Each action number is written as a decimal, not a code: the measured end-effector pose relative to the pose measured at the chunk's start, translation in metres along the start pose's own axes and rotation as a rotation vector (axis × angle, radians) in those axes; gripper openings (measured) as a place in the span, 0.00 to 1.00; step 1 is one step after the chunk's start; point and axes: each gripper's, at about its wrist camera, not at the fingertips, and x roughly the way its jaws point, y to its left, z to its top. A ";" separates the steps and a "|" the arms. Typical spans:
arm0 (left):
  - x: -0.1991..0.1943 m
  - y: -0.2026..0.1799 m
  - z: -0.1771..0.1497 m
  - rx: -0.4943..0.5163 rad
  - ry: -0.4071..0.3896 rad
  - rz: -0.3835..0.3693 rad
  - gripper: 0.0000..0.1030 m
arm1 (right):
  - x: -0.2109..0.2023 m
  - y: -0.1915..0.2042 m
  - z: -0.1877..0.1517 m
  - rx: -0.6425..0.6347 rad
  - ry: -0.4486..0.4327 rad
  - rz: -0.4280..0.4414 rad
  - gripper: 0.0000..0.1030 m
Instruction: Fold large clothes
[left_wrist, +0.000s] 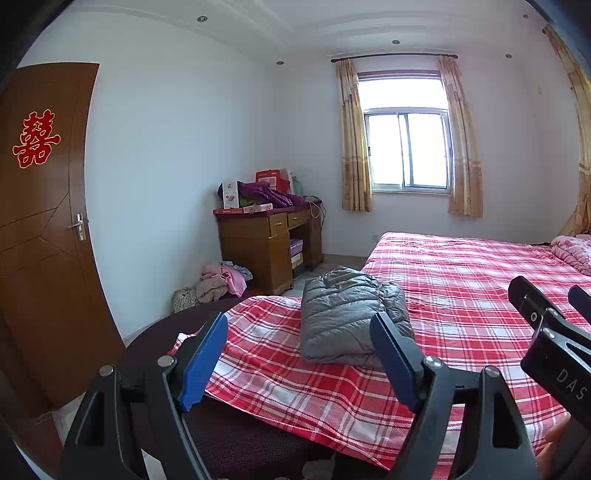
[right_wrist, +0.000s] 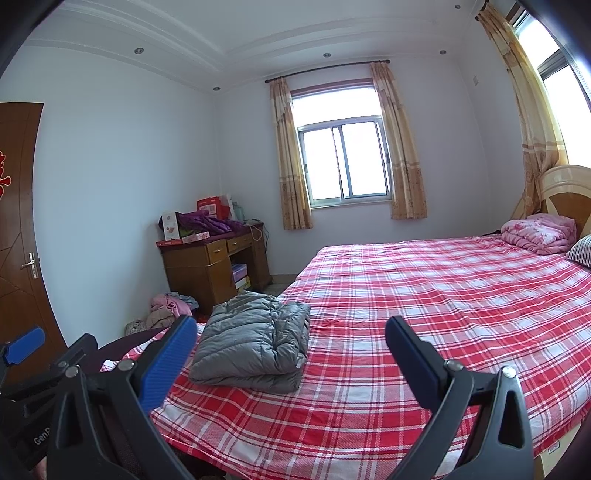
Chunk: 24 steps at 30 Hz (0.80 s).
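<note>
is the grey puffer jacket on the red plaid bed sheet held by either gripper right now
No, the folded grey puffer jacket lies free on the red plaid bed sheet, with the left gripper and right gripper open, short of it.

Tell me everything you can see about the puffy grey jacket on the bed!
The grey jacket is a quilted, puffy coat with a slightly shiny, smooth-looking shell. It is folded into a thick, roughly square bundle with layered edges along one side. It lies flat near a corner of the red plaid sheet, touching only that sheet. Neither gripper touches it.

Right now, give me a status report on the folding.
Left tool open, empty. Right tool open, empty. Grey puffer jacket folded on plaid bedsheet, untouched. Nothing in the way.
</note>
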 end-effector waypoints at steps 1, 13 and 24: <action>0.000 0.000 0.000 -0.001 -0.003 0.002 0.78 | 0.000 0.000 0.000 0.001 -0.003 -0.001 1.00; 0.002 0.000 0.000 0.001 -0.011 0.005 0.78 | -0.002 0.006 -0.002 0.001 -0.017 -0.012 1.00; 0.001 -0.002 0.001 0.024 -0.039 0.034 0.78 | -0.004 0.004 -0.004 -0.001 -0.022 -0.013 1.00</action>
